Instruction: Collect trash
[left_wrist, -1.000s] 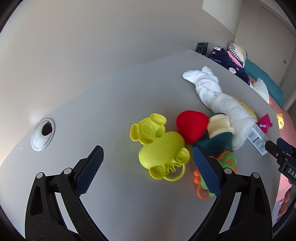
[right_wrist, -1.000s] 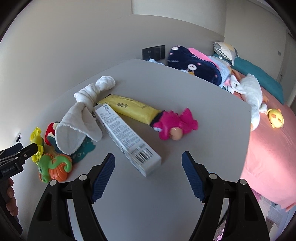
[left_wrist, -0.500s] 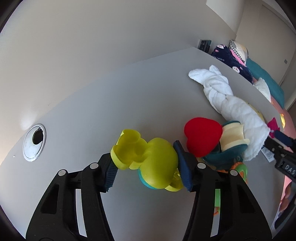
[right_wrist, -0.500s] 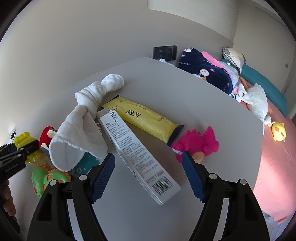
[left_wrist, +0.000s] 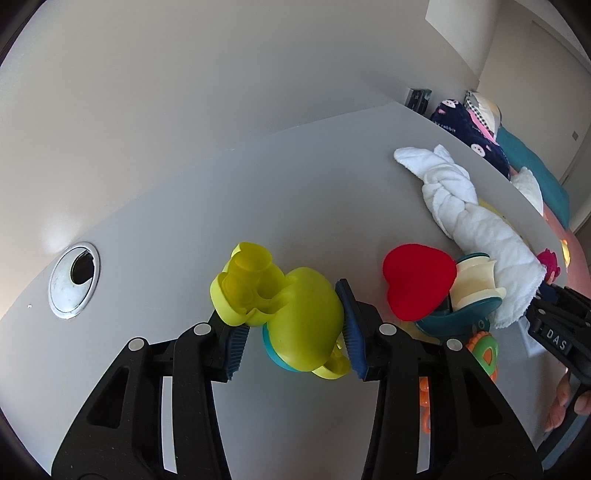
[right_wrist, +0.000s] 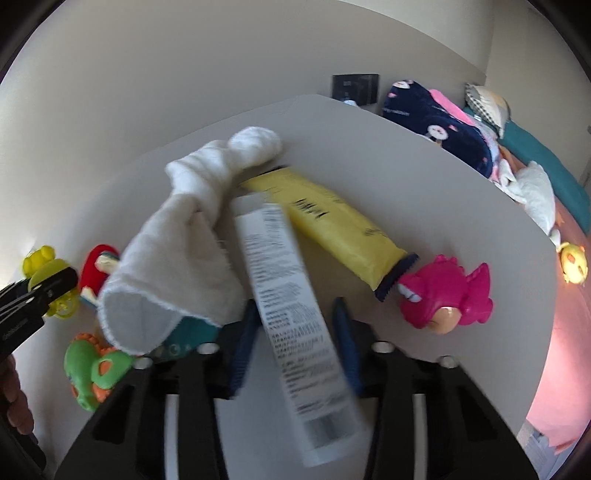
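Note:
My left gripper (left_wrist: 293, 334) is shut on a yellow-green toy (left_wrist: 295, 321), held just above the grey table (left_wrist: 221, 206); the toy also shows in the right wrist view (right_wrist: 44, 269). My right gripper (right_wrist: 297, 339) is shut on a long white box (right_wrist: 291, 317) with printed text and a barcode. The box passes between the blue pads (right_wrist: 242, 350) and is blurred by motion. A yellow tube (right_wrist: 325, 229) lies just behind the box. A white knotted cloth (right_wrist: 181, 251) lies to its left, also seen in the left wrist view (left_wrist: 469, 210).
A red heart (left_wrist: 417, 280), a cream and teal toy (left_wrist: 476, 291) and a green-orange toy (right_wrist: 96, 369) lie together. A pink dinosaur toy (right_wrist: 447, 295) sits at the tube's end. A round cable hole (left_wrist: 74, 278) lies far left. A bed (right_wrist: 535, 177) stands beyond the table's right edge.
My left gripper closed on the yellow-green toy and lifted it. My right gripper moved forward and closed on the white box.

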